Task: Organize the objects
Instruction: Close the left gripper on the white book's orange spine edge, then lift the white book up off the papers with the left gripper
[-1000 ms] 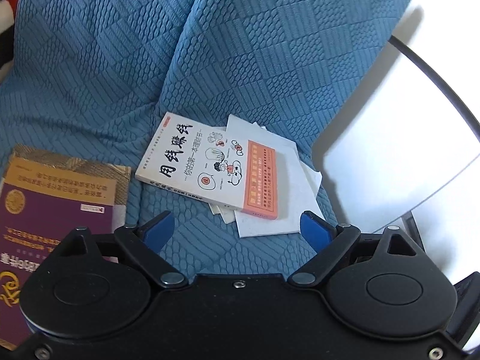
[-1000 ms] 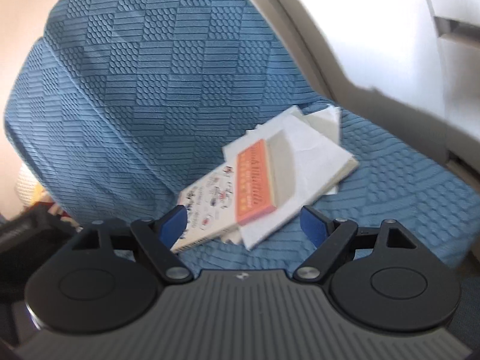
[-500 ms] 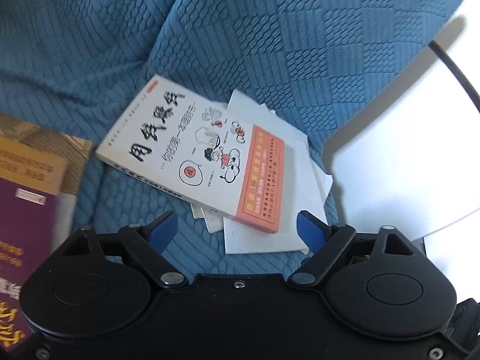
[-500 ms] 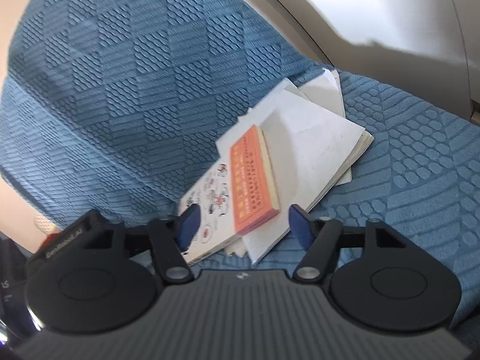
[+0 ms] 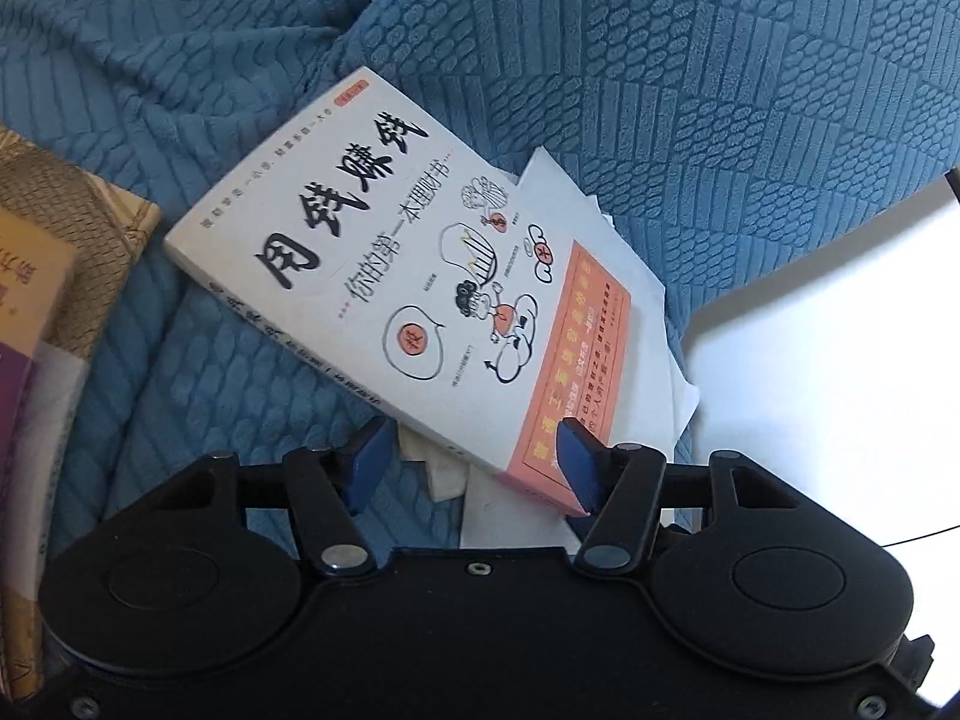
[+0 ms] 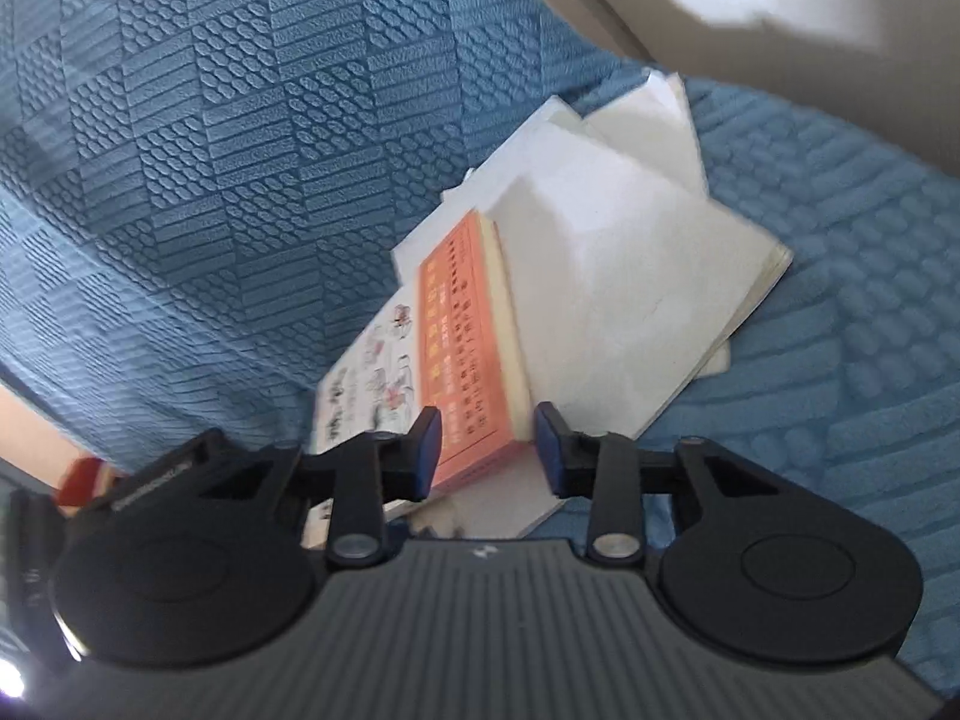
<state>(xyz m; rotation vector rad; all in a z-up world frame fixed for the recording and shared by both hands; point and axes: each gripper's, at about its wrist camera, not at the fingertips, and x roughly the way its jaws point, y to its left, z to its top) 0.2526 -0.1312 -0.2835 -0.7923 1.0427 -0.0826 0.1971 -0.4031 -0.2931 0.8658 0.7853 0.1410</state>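
So the whole thing comes down to the corner of the book (image 5: 420, 300) with the orange band. It lies flat on the blue sofa cover (image 5: 660, 90), on top of a messy pile of white papers (image 6: 618, 300), and both grippers come at that same near corner from 2 sides. In the left wrist view the book's long axis runs diagonally, from the upper left down toward the lower right, so the orange end is the end nearest the fingers.

The left gripper (image 5: 474, 462) is about half open and closing, with the orange corner sitting between its 2 blue pads. The right-hand pad overlaps the cover there, but I can't tell whether it's actually pressing. The right gripper (image 6: 486, 450) is narrower, also closing, and the book's orange end sits between its pads with a small gap on each side, so no grip yet as far as I can see.

I'd say the right one is slightly better lined up.

The book itself: white cover, big black brush-style characters, little cartoon doodles, orange strip with text along one short edge, a fairly thick paperback. Another book (image 5: 54, 324), tan and purple, pokes in at the left.
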